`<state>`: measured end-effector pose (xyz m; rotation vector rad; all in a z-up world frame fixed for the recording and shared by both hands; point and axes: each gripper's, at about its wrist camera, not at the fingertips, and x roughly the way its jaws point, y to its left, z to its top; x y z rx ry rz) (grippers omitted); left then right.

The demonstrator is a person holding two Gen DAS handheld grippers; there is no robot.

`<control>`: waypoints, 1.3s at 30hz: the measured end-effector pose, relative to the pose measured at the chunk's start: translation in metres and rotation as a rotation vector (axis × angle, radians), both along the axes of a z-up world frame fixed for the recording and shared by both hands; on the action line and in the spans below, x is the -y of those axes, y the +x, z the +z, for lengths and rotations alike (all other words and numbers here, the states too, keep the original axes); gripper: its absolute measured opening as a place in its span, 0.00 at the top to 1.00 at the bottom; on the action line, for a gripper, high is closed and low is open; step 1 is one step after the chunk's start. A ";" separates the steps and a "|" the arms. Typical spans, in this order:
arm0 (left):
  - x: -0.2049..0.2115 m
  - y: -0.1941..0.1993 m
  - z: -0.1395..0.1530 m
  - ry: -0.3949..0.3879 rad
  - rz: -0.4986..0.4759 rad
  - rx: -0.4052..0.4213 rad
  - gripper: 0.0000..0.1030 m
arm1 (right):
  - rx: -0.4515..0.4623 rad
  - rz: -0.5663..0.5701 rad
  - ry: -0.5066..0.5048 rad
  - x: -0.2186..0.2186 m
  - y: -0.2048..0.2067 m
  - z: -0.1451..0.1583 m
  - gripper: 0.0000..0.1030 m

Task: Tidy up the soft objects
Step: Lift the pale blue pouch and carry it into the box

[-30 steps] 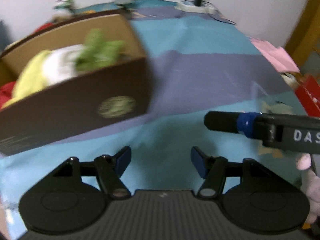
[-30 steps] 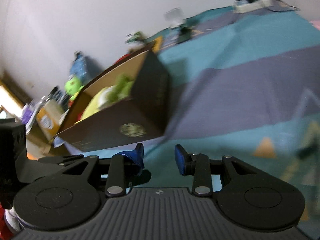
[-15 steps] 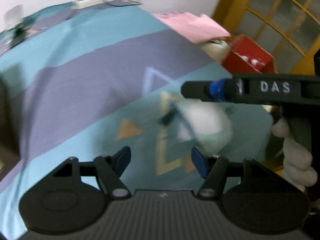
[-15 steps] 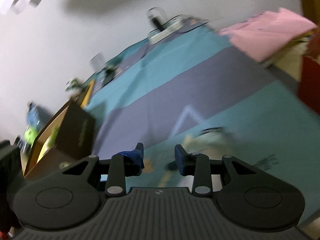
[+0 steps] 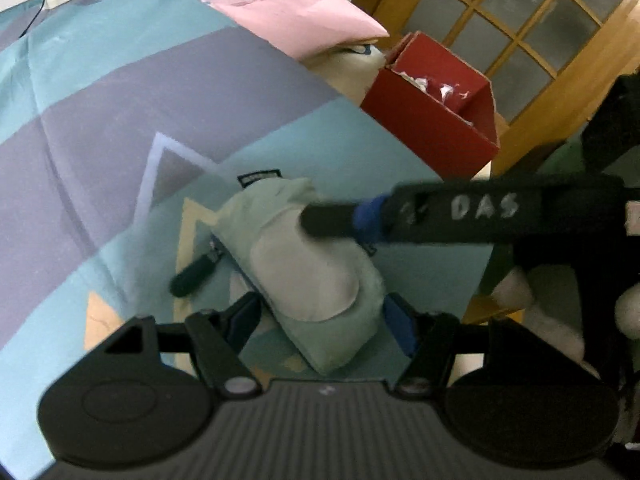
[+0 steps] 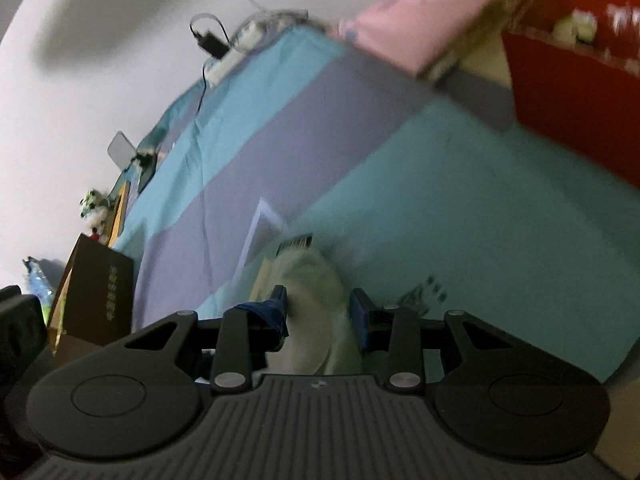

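Pale green plush (image 5: 308, 268) lies on the striped bedspread (image 5: 120, 92), red box (image 5: 436, 108) behind it. Left tool (image 5: 320, 320) gapes wide around it; right tool (image 6: 318, 312) straddles it, fairly narrow, black handle (image 5: 196, 274) beside.

Plush toy (image 5: 304, 264): fuzzy pale green cloth with a smoother white panel, lying on a matt woven bedsheet (image 5: 120, 92); grippers (image 5: 320, 320) are matt black plastic with ribbed housings, blue pads and bright metal pivot screws; red box (image 5: 436, 104) is matt cardboard, door (image 5: 520, 20) glossy varnished wood.
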<state>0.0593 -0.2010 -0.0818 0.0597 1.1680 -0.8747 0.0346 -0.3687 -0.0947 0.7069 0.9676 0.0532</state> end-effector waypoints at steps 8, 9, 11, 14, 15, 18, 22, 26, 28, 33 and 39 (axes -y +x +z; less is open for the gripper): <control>-0.027 0.000 0.013 -0.048 0.048 0.039 0.46 | -0.019 0.103 0.109 -0.029 0.010 0.001 0.82; -0.033 -0.002 0.017 -0.049 0.052 0.054 0.46 | -0.014 0.113 0.112 -0.034 0.012 0.002 0.82; -0.046 -0.005 0.025 -0.049 0.077 0.084 0.46 | -0.002 0.146 0.119 -0.046 0.016 0.006 0.82; -0.072 -0.009 0.036 -0.055 0.128 0.120 0.46 | 0.023 0.203 0.139 -0.066 0.022 0.017 0.82; -0.081 -0.011 0.040 -0.059 0.148 0.131 0.46 | 0.036 0.224 0.143 -0.074 0.025 0.021 0.82; -0.114 -0.016 0.056 -0.080 0.207 0.169 0.47 | 0.084 0.297 0.156 -0.105 0.032 0.037 0.82; -0.166 -0.027 0.081 -0.091 0.300 0.244 0.47 | 0.161 0.399 0.143 -0.154 0.039 0.062 0.82; -0.219 -0.037 0.109 -0.102 0.388 0.325 0.47 | 0.250 0.489 0.147 -0.204 0.042 0.090 0.82; -0.246 -0.041 0.122 -0.100 0.425 0.375 0.47 | 0.296 0.533 0.149 -0.230 0.044 0.104 0.82; -0.312 -0.046 0.143 -0.076 0.509 0.467 0.47 | 0.391 0.631 0.153 -0.298 0.054 0.125 0.82; -0.381 -0.035 0.144 -0.012 0.605 0.516 0.47 | 0.458 0.703 0.154 -0.376 0.072 0.124 0.82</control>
